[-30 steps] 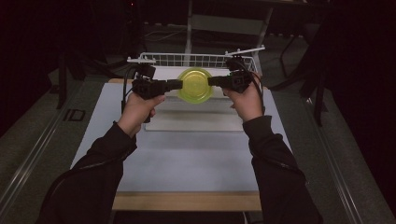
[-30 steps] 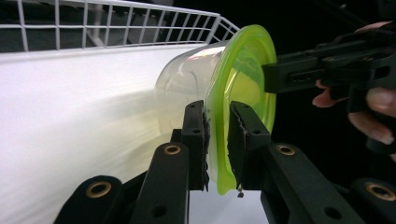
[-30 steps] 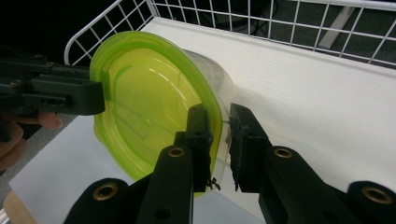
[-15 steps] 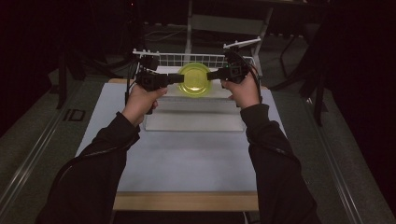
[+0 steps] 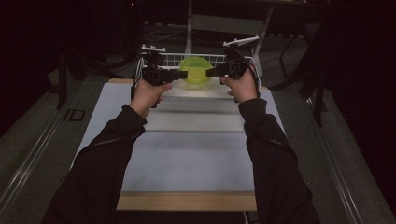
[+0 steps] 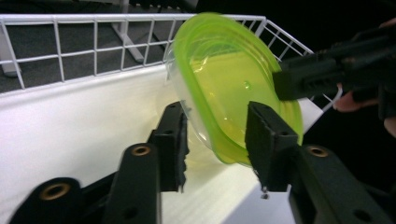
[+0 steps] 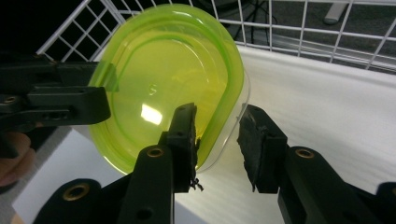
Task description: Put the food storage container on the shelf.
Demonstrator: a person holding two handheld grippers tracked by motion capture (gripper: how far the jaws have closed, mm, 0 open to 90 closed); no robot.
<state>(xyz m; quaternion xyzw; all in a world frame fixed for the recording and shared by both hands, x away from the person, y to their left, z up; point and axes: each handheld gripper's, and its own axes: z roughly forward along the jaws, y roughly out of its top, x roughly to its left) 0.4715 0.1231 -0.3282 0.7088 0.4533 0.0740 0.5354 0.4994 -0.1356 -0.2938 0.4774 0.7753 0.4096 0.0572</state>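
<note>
A yellow-green plastic container (image 5: 196,70) with a clear body stands tilted on its edge inside the white wire basket (image 5: 172,59). My left gripper (image 5: 183,73) reaches its left rim and my right gripper (image 5: 210,71) its right rim. In the left gripper view the container (image 6: 229,79) lies between my left gripper's (image 6: 217,135) jaws, which have just been opening and stand apart from it. In the right gripper view the container's (image 7: 159,79) rim runs between my right gripper's (image 7: 217,135) jaws, which have also just been opening, with a gap at the right pad.
The basket's wire wall (image 6: 70,46) rises behind the container, over a white floor (image 7: 327,102). Nearer the person, a pale mat (image 5: 187,158) covers the table, with a lighter sheet (image 5: 196,120) on it. The other gripper (image 6: 308,74) closes in from the right.
Both hands have moved away from the person, carrying the container from above the mat to the wire basket at the table's far edge.
</note>
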